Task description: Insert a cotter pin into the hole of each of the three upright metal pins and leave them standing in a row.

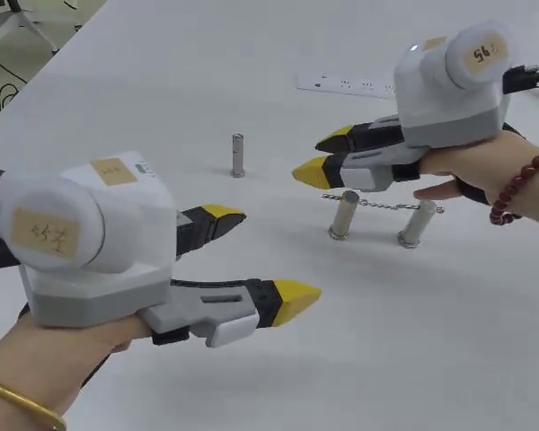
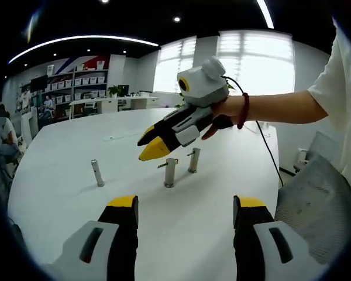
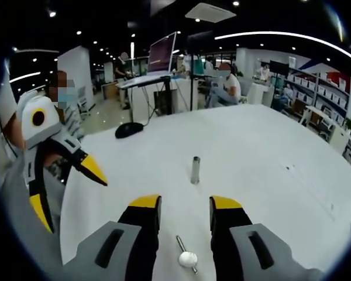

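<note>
While left claw (image 1: 278, 253) and right claw (image 1: 307, 158) gape, one metal pin (image 1: 238, 154) stands apart.

Upright pins (image 1: 238, 154): bare metal, smooth, satin-bright. Cotter pin (image 1: 377, 205): thin wire, apparently metal too. Table (image 1: 251, 72): white, smooth, faintly glossy. Left gripper (image 1: 274, 253) and right gripper (image 1: 310, 158): matt white and grey plastic housings, black plastic jaws, matt yellow fingertips (image 1: 292, 294); tan matt labels (image 1: 45, 235). Bracelet (image 1: 521, 184): glossy dark-red beads. Bangle (image 1: 18, 402): polished gold-coloured metal.

The right gripper (image 1: 308, 159) hides the power strip's (image 1: 341, 84) far end. Between its jaws, a metal pin (image 3: 187, 258) looks blurred.
</note>
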A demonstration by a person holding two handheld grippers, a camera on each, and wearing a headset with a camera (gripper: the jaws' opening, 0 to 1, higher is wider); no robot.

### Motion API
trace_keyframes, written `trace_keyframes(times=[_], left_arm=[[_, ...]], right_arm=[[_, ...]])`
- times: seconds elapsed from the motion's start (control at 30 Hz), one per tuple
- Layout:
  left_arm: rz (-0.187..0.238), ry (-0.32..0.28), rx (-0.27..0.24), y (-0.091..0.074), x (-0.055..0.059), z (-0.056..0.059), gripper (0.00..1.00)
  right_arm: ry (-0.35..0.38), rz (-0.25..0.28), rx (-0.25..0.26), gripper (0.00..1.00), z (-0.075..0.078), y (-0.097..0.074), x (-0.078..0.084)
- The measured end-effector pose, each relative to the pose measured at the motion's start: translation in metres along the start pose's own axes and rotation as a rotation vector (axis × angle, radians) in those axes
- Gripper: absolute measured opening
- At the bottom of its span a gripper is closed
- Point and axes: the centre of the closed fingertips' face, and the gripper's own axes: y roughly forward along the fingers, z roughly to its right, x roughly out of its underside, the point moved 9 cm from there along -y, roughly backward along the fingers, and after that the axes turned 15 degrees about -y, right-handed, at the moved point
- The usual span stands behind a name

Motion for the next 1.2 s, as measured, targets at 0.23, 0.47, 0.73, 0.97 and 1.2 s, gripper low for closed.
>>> trace_keyframes(times=[0.23, 0.47, 0.73, 0.97, 1.2], left_arm=[[0.004, 0.021, -0.024, -0.007, -0.001, -0.004, 0.74], [0.040, 0.016, -0.061, -0.014, -0.004, -0.004, 0.78], [0.063, -0.030, -0.104, -0.020, -0.002, -0.012, 0.84], [0.054, -0.050, -0.134, -0.022, 0.000, -0.017, 0.87], [0.050, -0.061, -0.146, -0.023, 0.002, -0.018, 0.88]], right_arm=[[0.016, 0.024, 0.012, 0.33, 0.003, 0.019, -0.009], [0.088, 0.066, 0.043, 0.29, 0.011, 0.043, -0.015], [0.106, 0.057, 0.087, 0.27, 0.016, 0.070, -0.017], [0.133, 0.048, 0.135, 0.24, 0.021, 0.084, -0.014], [0.188, 0.031, 0.165, 0.19, 0.027, 0.104, -0.006]])
